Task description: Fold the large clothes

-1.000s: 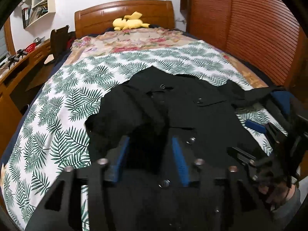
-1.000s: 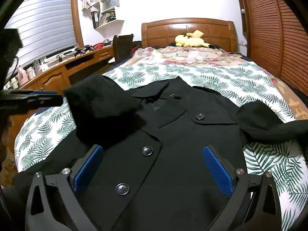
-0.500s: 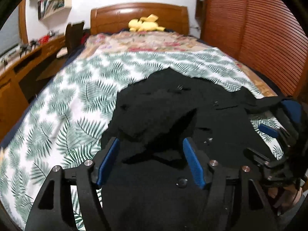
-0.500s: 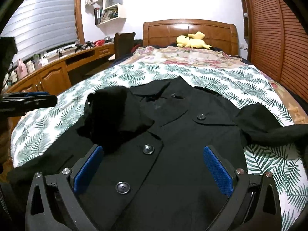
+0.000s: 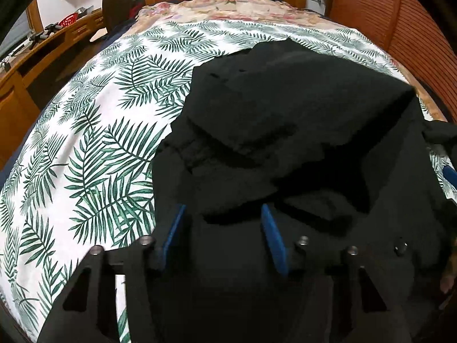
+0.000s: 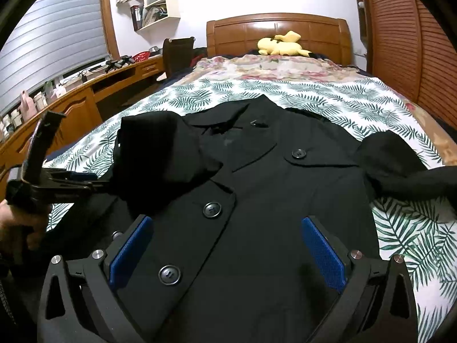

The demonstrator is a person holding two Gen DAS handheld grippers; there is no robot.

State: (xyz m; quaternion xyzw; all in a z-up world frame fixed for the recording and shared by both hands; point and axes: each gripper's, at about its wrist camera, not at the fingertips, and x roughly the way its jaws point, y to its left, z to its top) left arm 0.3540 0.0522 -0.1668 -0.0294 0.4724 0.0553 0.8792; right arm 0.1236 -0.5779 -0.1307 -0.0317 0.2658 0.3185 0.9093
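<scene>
A black buttoned coat lies face up on the leaf-print bedspread. Its left sleeve is folded in over the chest, while the other sleeve stretches out to the right. My left gripper points down at the coat's left side. Its jaws are closing with a ridge of black cloth between the blue pads, and a gap still shows. From the right wrist view that gripper is at the sleeve's edge, held by a hand. My right gripper hovers wide open over the button front, holding nothing.
A yellow plush toy lies by the wooden headboard. A wooden desk with clutter and a chair run along the left. Louvred wardrobe doors close off the right.
The left gripper let the raised sleeve drop onto the coat's chest, then sank toward the coat's left side, its jaws widening and then narrowing. The right gripper stayed still.
</scene>
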